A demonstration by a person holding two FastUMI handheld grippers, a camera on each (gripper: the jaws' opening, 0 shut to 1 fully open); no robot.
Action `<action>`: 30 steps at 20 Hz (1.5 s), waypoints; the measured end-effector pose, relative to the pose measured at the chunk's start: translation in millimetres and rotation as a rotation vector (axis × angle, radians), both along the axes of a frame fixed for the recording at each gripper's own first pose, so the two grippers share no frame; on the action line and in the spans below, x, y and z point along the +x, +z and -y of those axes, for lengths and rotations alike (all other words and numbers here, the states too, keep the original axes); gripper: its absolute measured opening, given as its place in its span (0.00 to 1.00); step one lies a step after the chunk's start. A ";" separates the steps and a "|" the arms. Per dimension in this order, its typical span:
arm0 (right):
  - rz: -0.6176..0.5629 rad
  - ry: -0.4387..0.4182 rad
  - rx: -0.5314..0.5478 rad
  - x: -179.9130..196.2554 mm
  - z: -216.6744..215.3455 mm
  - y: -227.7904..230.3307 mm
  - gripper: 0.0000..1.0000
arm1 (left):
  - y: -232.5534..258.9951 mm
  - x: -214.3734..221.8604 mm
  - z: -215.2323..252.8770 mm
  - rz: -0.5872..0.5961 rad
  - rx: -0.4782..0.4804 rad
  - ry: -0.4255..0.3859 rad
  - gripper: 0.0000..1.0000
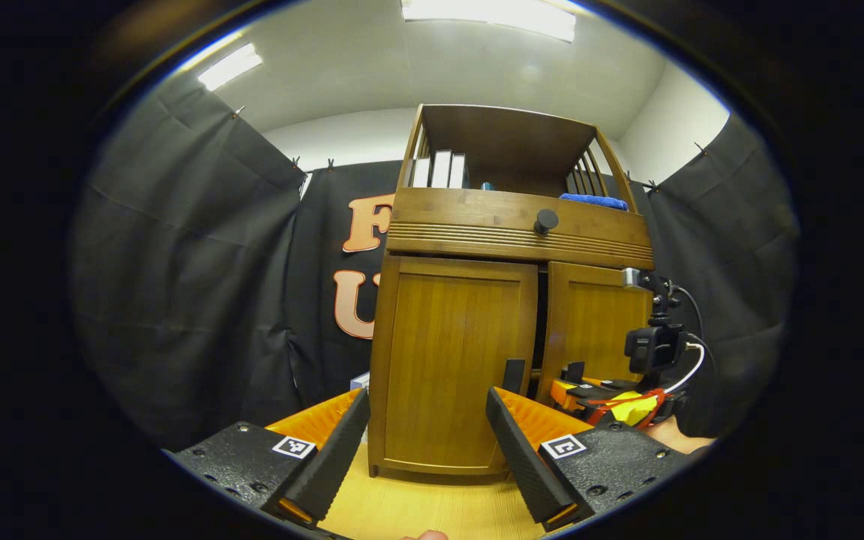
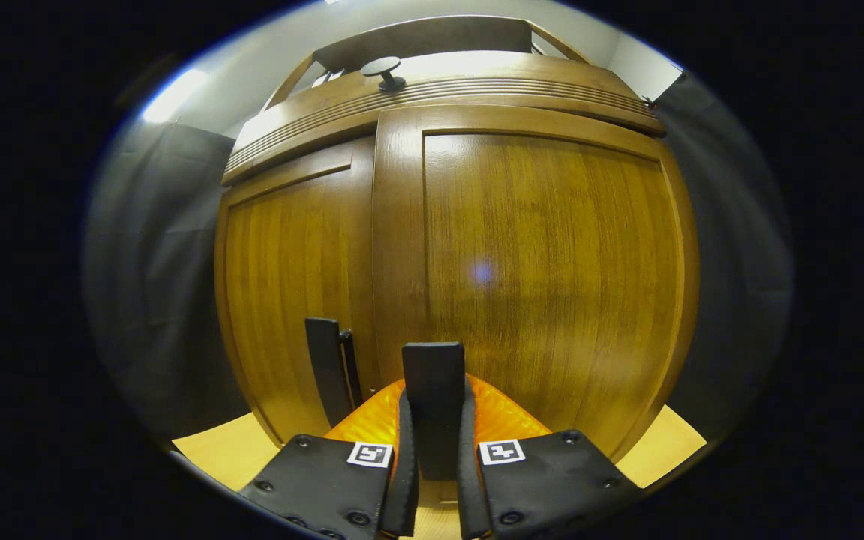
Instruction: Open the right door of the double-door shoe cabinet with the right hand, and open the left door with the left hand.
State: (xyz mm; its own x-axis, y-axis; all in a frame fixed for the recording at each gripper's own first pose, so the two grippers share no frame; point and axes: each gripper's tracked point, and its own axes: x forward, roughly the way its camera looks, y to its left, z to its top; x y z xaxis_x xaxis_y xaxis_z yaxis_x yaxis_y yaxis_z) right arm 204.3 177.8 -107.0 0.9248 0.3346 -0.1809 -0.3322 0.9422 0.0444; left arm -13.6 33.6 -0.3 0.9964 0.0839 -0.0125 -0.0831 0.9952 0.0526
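While my right gripper (image 2: pixel 432 457) grips the right door's handle (image 2: pixel 433 390), step one is in hand.
Right jaws: closed, both fingers pressing that upright handle, low on the cabinet (image 1: pixel 507 300) front.
Left gripper (image 1: pixel 428 450): jaws wide apart, holding nothing, just before the cabinet's left door (image 1: pixel 451 367).
Right door (image 2: pixel 544 277): seemingly ajar; a dark gap beside the left door.
Next move, my judgement: swing the right door outward on its hinge, then close my left jaws on the left handle (image 1: pixel 513 375).
Count: two doors, two handles, one knob (image 1: pixel 546 220) above them.
Farthest: books (image 1: pixel 439 169) and a blue cloth (image 1: pixel 593 200) on the cabinet's top shelf.
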 end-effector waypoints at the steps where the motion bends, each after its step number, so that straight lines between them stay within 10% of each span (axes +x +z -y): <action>1: -0.004 0.012 0.005 -6.0 2.2 0.6 0.29 | 0.2 -0.8 1.2 -0.001 0.000 -0.003 0.94; 30: 0.003 -0.129 0.031 -133.5 146.2 33.2 0.28 | -23.0 6.4 54.6 -0.035 -0.024 -0.149 0.92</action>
